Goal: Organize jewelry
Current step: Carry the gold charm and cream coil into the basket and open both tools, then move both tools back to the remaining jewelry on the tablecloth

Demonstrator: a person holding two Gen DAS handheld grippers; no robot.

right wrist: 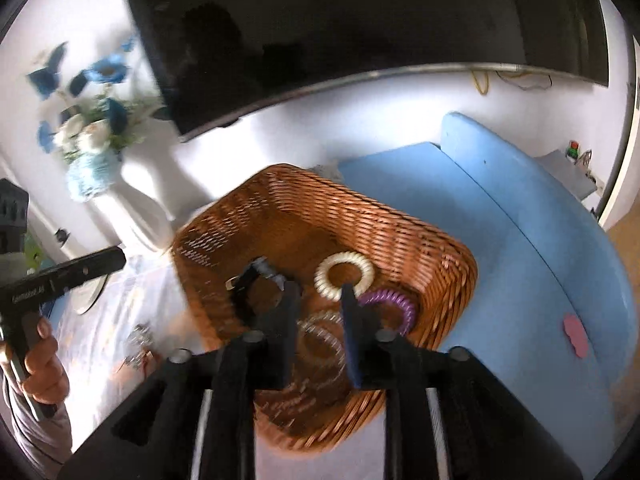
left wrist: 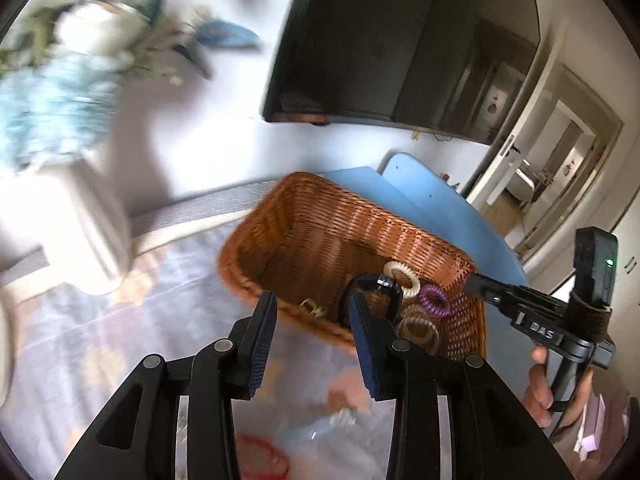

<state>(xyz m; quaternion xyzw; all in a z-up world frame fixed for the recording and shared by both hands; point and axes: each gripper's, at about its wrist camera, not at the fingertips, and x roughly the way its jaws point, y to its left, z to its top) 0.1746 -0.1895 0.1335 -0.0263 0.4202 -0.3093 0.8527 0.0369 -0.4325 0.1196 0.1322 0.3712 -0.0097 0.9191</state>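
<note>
**A lived-in room at home**

I'm in a home, a living room by the look of it. A dark TV point(right wrist: 360, 32) hangs on the white wall, and a white vase point(right wrist: 132, 208) of blue and white flowers point(right wrist: 92, 120) stands beside it. A wicker basket point(right wrist: 400, 232) sits on a patterned cloth point(left wrist: 100, 340). Through an open door point(left wrist: 516, 160) I see further rooms.

Coiled hair ties point(right wrist: 344, 275) inside wicker basket point(right wrist: 360, 216)

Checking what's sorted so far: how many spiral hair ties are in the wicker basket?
3: a cream one by the far wall, a purple one in the right corner, a clear one nearer the camera. The basket floor is partly hidden.
</note>
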